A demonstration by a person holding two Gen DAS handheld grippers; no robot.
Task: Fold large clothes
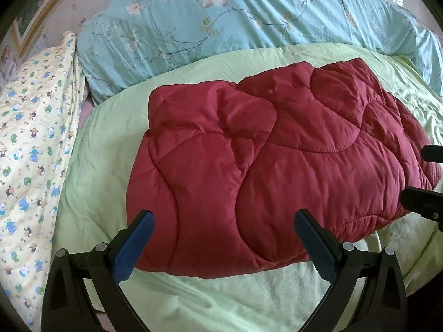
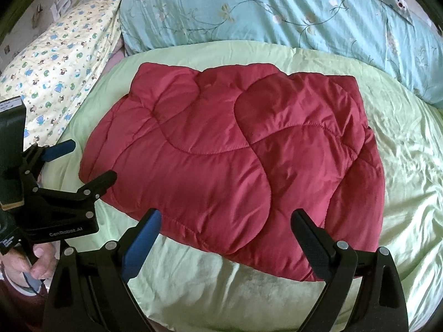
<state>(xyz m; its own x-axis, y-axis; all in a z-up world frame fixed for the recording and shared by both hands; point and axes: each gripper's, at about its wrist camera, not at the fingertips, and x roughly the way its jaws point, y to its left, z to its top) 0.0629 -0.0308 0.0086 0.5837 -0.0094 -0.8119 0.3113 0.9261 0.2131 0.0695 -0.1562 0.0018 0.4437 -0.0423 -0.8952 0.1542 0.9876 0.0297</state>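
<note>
On the green sheet (image 2: pixel 249 290): folded red quilted coat (image 2: pixel 235 160) | both grippers (image 1: pixel 224 235) (image 2: pixel 225 235) spread, empty | left body reads "GenRobot.AI"

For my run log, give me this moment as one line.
left gripper: open, empty | right gripper: open, empty | red quilted jacket: folded, lying on green sheet | contact: none

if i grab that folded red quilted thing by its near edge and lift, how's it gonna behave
The red quilted garment looks puffy and soft, so it would probably sag and start unfolding rather than lift as a slab. Its sheen suggests slippery fabric that may slide from the open right gripper. The padding likely makes it light for its bulk.
</note>
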